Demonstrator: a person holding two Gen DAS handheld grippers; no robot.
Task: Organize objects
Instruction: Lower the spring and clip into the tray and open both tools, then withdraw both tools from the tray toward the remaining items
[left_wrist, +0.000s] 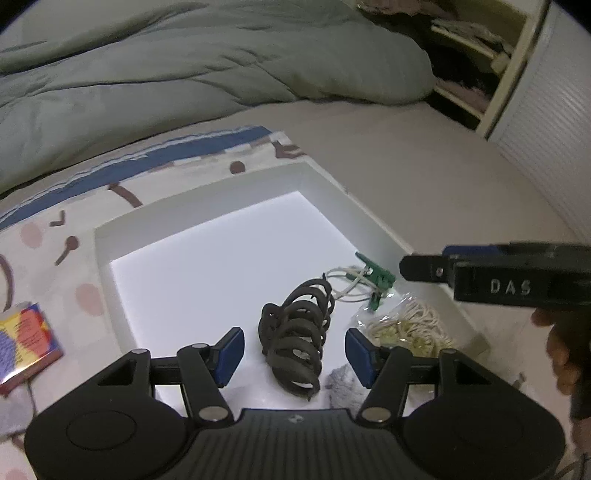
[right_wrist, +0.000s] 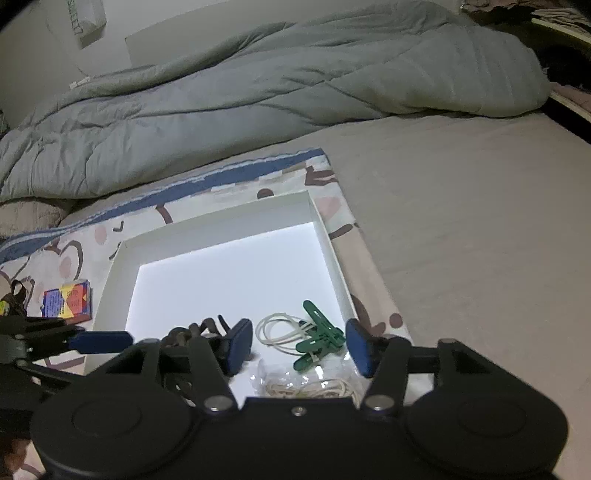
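A shallow white box (left_wrist: 207, 195) lies on a patterned mat on the bed. Inside it rests a black coiled piece (left_wrist: 295, 332), between the blue pads of my left gripper (left_wrist: 295, 356). The pads stand apart from it on both sides, so the gripper is open. Green clips (right_wrist: 317, 339) tied to a loop of white cord (right_wrist: 275, 328) lie in the box's near right corner, under my open right gripper (right_wrist: 299, 347). No pad touches them. A clear bag of cream string (right_wrist: 306, 386) sits just in front of the clips.
A colourful small carton (left_wrist: 26, 336) lies on the mat (right_wrist: 236, 181) left of the box. A rumpled grey duvet (right_wrist: 258, 85) fills the back. A grey fuzzy scrap (left_wrist: 341, 384) lies in the box beside the coil. Shelves (left_wrist: 476, 55) stand at far right.
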